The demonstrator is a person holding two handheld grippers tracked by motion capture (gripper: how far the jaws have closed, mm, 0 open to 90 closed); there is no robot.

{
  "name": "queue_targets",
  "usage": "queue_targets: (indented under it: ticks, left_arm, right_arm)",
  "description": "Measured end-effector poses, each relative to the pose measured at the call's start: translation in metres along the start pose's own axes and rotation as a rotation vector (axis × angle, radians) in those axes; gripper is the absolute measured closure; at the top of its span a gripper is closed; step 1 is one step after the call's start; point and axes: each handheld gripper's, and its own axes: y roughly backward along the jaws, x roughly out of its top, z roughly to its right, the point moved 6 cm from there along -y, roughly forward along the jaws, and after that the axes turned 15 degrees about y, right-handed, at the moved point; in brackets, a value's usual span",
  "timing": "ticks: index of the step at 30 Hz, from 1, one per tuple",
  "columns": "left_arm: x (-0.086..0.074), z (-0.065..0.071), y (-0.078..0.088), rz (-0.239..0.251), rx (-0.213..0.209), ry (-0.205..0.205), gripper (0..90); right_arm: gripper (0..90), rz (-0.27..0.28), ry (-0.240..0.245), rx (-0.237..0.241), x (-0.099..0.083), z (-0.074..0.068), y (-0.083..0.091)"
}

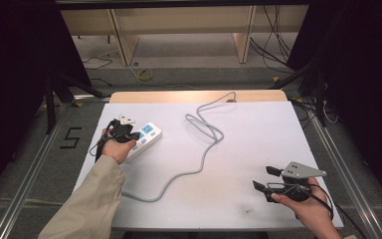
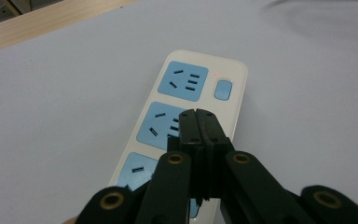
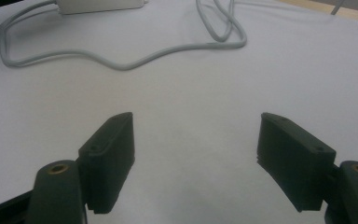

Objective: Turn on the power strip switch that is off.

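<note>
Our left hand-held gripper (image 2: pixel 196 114) is clenched with nothing between its jaws, its tips poised over the middle socket of the white power strip (image 2: pixel 200 79) lying at the left of the surface (image 1: pixel 258 144), while our right hand-held gripper (image 1: pixel 267 180) rests released, well apart at the near right corner. If we aim for the blue switch (image 2: pixel 223 89), the tips sit short of it and could slip into a socket or shove the light strip, dragging its grey cable (image 1: pixel 199 164). The white surface stands amid dark curtains, loose floor cables and wooden shelving.

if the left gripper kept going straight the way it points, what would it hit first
Probably the power strip: the left gripper has its fingers shut together, angled down over the middle blue socket. How much gap remains is unclear.
</note>
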Motion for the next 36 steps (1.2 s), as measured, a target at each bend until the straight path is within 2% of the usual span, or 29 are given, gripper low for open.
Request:
queue_targets:
  ticks: [12,21,27,29,36]
  left_arm:
    - [0.001,0.002,-0.005,-0.010,-0.003,-0.004,89.9]
    - [0.000,0.004,-0.009,-0.027,-0.001,-0.023,89.9]
    - [-0.001,0.006,-0.014,-0.028,-0.002,-0.011,89.9]
    - [-0.002,0.006,-0.016,-0.039,-0.003,-0.021,89.9]
    - [-0.002,0.007,-0.020,-0.042,-0.003,-0.018,89.9]
  right_arm:
    - [28.0,-0.005,0.000,0.003,0.000,0.000,0.000]
    - [28.0,-0.006,0.001,0.003,0.000,0.000,0.000]
    - [28.0,-0.008,-0.003,0.004,-0.001,0.000,0.000]
    - [28.0,-0.006,-0.005,0.005,-0.001,-0.001,0.000]
    - [28.0,-0.007,-0.006,0.004,-0.001,0.000,-0.001]
